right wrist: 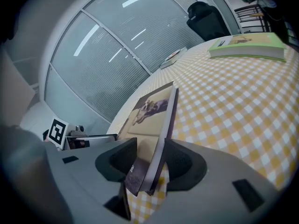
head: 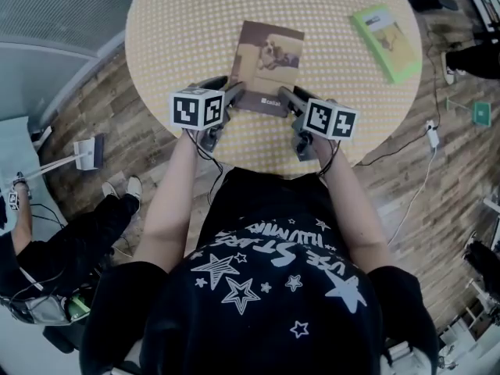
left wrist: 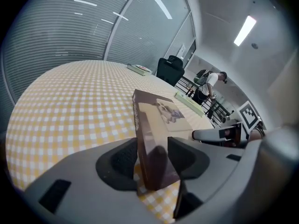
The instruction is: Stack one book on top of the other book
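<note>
On a round desk (head: pixel 180 22) covered in a yellow and white checked cloth, seen from above, a brown book (head: pixel 268 67) lies cover up near the person's edge. Its cover shows a picture of a dog. A second book, a green book (head: pixel 386 41), lies flat well apart from it, toward the far right of the desk.

The person holds a grey gripper in each hand, one at each near corner of the brown book. The left gripper (head: pixel 233 92) has the book's near left corner between its jaws. Seen along that gripper, the jaws stand wide apart and a gap shows beside the book, so they are not clamped on it. The right gripper (head: pixel 287 97) has the near right corner between its jaws, which are likewise spread wide and not pressing on the book. Each gripper carries a cube with black and white square markers.
</note>
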`<move>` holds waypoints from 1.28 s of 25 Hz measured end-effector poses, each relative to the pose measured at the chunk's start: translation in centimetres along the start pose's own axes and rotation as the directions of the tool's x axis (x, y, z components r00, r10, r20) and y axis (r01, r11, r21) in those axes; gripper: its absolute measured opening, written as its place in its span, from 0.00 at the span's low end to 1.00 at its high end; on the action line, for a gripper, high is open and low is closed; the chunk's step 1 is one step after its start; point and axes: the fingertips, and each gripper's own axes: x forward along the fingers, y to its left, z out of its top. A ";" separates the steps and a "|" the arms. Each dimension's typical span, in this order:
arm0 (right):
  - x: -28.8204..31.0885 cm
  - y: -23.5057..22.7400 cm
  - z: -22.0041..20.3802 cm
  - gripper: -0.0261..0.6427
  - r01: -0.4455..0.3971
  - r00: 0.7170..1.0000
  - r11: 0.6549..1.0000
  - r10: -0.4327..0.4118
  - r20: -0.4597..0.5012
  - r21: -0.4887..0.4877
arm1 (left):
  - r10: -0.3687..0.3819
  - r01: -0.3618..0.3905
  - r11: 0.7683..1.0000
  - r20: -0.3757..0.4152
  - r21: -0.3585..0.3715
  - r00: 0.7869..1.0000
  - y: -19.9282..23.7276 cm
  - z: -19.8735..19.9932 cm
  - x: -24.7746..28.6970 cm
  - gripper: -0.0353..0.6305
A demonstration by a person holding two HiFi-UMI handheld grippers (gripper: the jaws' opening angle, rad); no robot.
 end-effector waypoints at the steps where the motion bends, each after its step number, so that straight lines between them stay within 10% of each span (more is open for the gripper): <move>1: 0.1 0.0 0.1 0.31 0.000 1.000 1.000 0.000 -0.002 -0.004 | -0.004 0.004 1.000 -0.008 -0.010 1.000 -0.1 -0.2 0.2 0.36; 13: 0.3 0.5 0.0 0.30 0.042 0.999 0.999 -0.042 0.004 -0.019 | 0.007 -0.006 0.995 0.014 -0.101 1.000 -0.3 -0.5 0.0 0.30; 32: -4.5 4.4 7.0 0.30 -0.048 0.986 0.983 0.075 0.149 -0.175 | 0.041 -0.006 0.993 0.310 -0.115 0.950 -4.7 6.3 -5.8 0.26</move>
